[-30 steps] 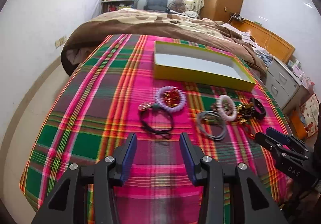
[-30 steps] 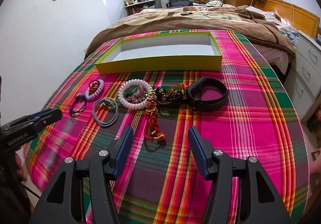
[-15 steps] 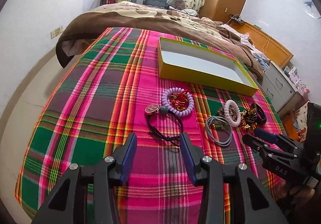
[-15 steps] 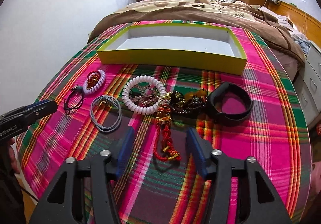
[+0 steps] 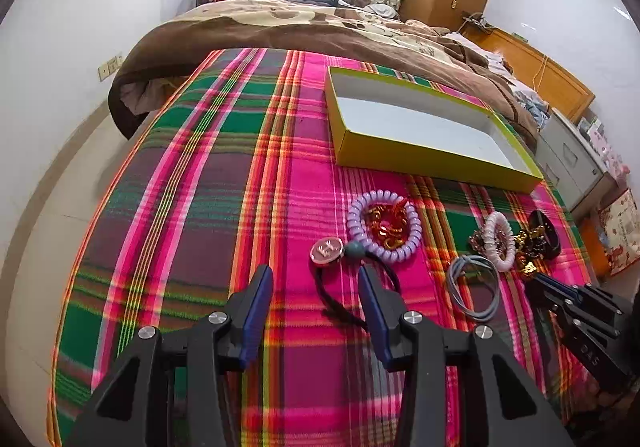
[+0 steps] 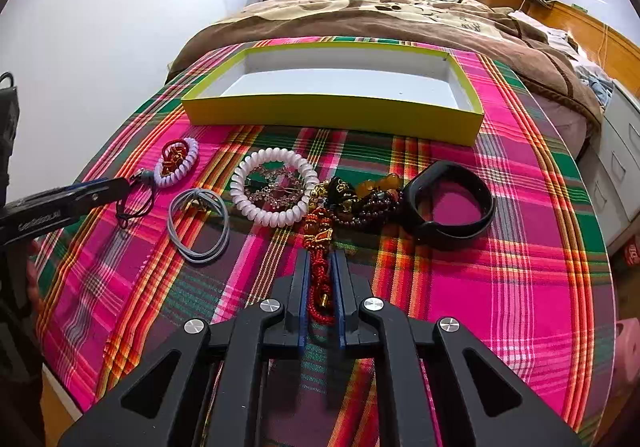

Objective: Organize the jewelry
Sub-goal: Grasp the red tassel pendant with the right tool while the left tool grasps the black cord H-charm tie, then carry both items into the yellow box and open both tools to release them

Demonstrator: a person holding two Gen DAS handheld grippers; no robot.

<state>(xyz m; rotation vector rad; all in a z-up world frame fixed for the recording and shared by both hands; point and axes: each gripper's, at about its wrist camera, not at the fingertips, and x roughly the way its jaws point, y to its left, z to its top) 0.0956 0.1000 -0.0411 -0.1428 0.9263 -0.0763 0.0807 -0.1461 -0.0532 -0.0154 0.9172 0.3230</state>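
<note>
My right gripper (image 6: 320,287) is clenched on the red knotted cord tassel with small gold beads (image 6: 319,279), its blue pads pressing the cord from both sides low over the bed's pink, green and orange plaid blanket (image 6: 500,287). The tassel's upper end lies among a heap of dark and amber beaded charms (image 6: 360,199), touching a white spiral coil bracelet (image 6: 274,189) on its left; a black rubber wristband (image 6: 450,203) lies just to the right of the heap. My left gripper (image 5: 316,299) is released, jaws wide apart, hovering over a black cord hair tie with a round rose-gold button (image 5: 340,279); the cord runs between the jaws without the pads touching it. Just beyond it sits a lilac spiral coil bracelet (image 5: 386,225) with red and gold trinkets inside its ring, and to the right a grey elastic hair loop (image 5: 474,289). The shallow yellow-green cardboard box with a white inside (image 6: 332,113) stands further back on the blanket, apart from the jewelry.
</note>
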